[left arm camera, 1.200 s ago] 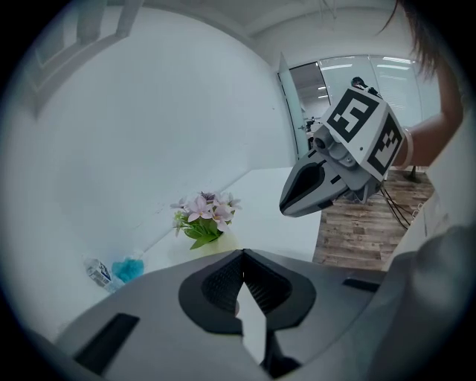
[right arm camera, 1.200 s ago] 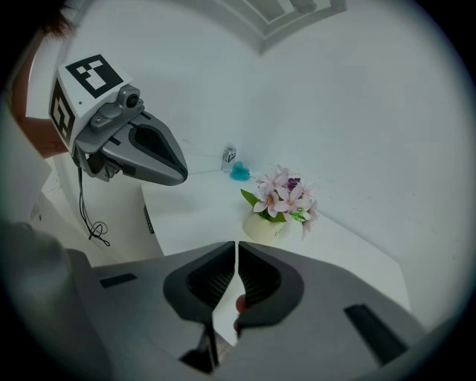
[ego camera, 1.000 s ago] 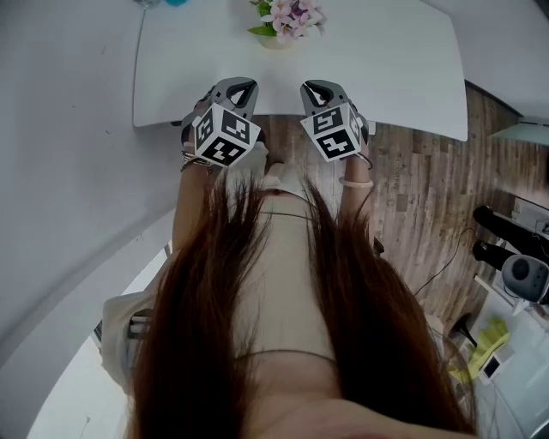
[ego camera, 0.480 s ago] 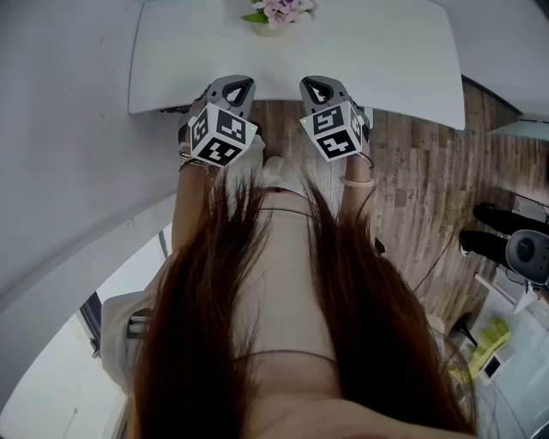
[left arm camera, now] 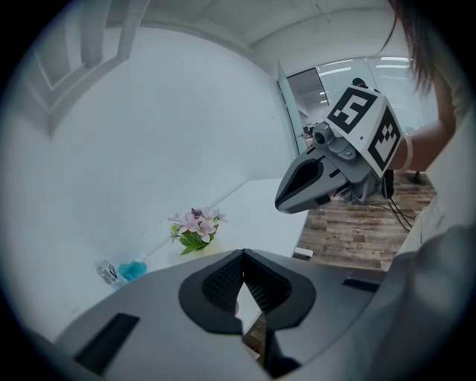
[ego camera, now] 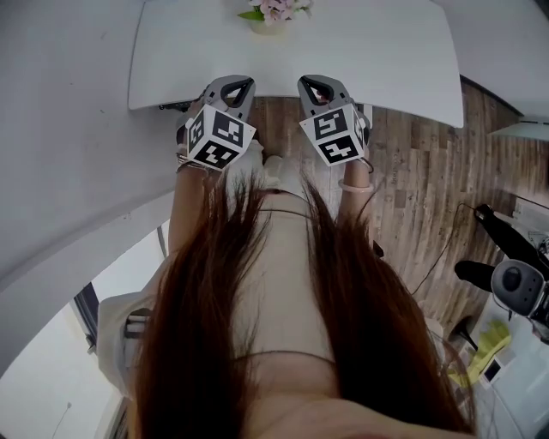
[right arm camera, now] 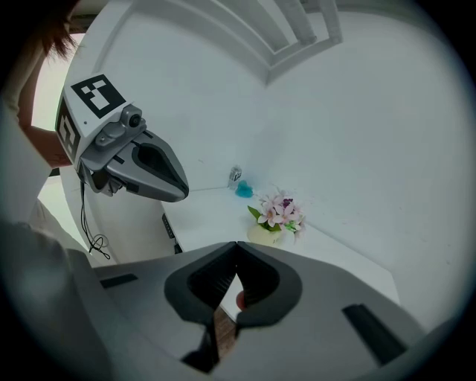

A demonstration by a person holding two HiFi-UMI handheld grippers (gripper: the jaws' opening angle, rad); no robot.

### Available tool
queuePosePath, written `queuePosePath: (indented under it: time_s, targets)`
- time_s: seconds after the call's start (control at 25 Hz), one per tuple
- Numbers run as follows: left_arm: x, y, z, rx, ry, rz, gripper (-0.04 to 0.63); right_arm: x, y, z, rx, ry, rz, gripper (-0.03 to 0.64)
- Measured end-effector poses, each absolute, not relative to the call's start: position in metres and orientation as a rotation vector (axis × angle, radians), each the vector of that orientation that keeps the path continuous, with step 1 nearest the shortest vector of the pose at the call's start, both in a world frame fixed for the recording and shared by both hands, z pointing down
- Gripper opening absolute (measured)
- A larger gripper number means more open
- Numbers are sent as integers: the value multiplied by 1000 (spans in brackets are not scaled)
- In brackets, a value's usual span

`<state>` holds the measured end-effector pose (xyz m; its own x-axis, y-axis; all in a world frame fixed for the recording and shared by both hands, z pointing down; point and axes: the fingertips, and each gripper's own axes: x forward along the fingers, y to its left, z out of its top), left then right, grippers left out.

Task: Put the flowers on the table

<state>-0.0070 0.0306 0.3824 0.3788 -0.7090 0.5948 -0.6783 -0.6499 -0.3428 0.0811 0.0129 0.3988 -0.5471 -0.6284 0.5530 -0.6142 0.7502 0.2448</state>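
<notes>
White table (ego camera: 386,60) is set against a white wall, with a wooden floor (ego camera: 420,189) beside it. The flowers (ego camera: 276,10), pink in a small pale pot, are placed upright at the far edge of the table, near the wall. A blue object (left arm camera: 134,269) and a small bottle (left arm camera: 108,273) are seen toward the far left corner, well apart from them. The left gripper (ego camera: 237,86) and the right gripper (ego camera: 314,84) are held side by side over the near edge. The jaws of both are closed together and nothing is gripped.
</notes>
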Motion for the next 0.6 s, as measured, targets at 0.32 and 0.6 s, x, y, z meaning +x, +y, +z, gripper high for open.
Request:
queuePosePath:
  time_s: [0.32, 0.6]
  targets:
    - [-8, 23, 359, -2578, 1272, -1089, 5, 85, 8, 374, 980, -2327, -73, 24]
    - [-19, 4, 357, -2587, 1217, -1080, 5, 78, -9, 371, 1024, -2290, -76, 23]
